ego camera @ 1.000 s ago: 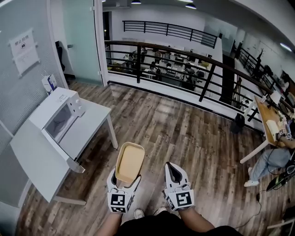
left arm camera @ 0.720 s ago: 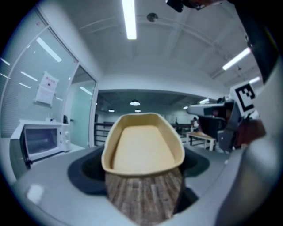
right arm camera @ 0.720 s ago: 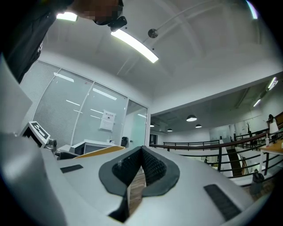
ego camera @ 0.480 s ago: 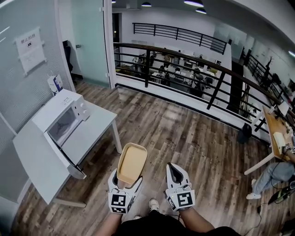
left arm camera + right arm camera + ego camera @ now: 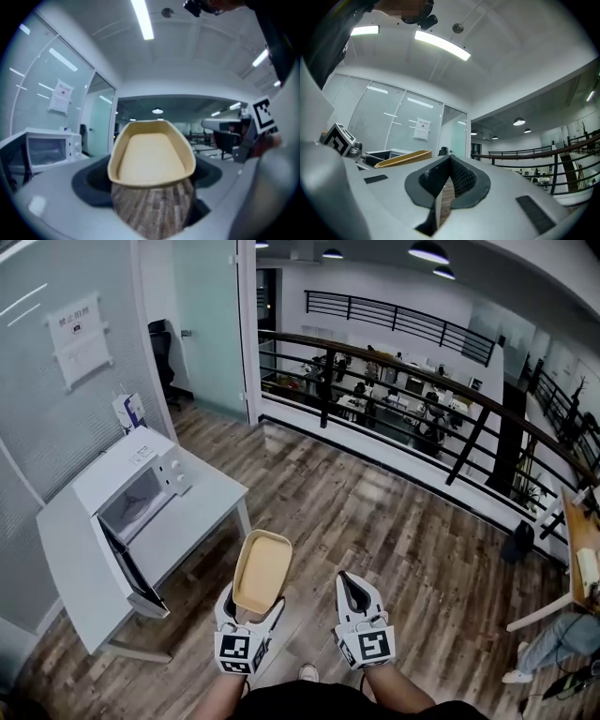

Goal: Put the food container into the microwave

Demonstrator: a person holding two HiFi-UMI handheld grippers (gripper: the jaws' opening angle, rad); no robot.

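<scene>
A beige oval food container [image 5: 262, 570] is held out over the wooden floor, with my left gripper [image 5: 249, 611] shut on its near end. In the left gripper view the empty container [image 5: 152, 157] fills the middle, level and open side up. The white microwave [image 5: 131, 491] stands on a white table [image 5: 202, 507] to the front left, and its dark door [image 5: 129, 566] appears swung open. It also shows in the left gripper view as the microwave [image 5: 47, 146] at the left edge. My right gripper [image 5: 350, 585] hangs beside the left one, shut and empty, its jaws [image 5: 449, 161] pressed together.
A glass wall with a posted notice [image 5: 82, 334] runs behind the table. A small box [image 5: 131, 412] sits behind the microwave. A black railing [image 5: 422, 399] borders the floor ahead. At the far right are a desk [image 5: 581, 554], a seated person [image 5: 558, 643] and a dark bin [image 5: 518, 542].
The whole view has swung: the microwave and table now sit further right and nearer. Both grippers keep their pose, and the container stays in the left one.
</scene>
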